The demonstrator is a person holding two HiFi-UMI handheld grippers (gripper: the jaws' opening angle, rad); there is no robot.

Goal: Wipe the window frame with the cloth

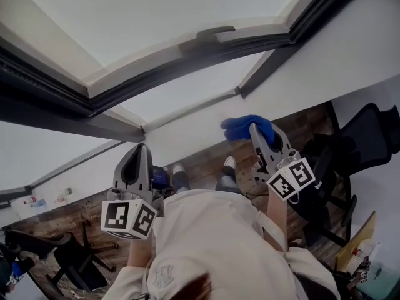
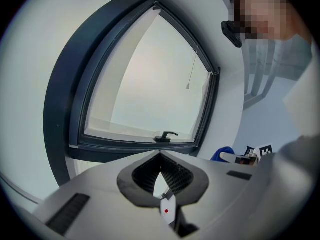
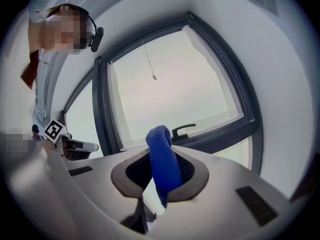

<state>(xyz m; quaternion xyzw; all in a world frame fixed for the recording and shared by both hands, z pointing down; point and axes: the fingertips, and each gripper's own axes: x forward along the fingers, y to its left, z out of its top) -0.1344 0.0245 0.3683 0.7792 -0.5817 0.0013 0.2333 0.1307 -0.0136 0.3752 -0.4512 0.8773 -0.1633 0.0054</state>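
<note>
We find the right gripper (image 1: 257,131) clamped on the blue cloth (image 1: 244,127), held below the window frame (image 1: 156,74) and apart from it. The left gripper (image 1: 139,152) has its jaws together, empty. We judge wiping not yet begun; the whole frame remains

No legible text; only square coded markers (image 1: 129,217) on left gripper (image 1: 136,160), right gripper (image 1: 258,132).

Office, by its swivel chairs (image 1: 367,136)
</note>
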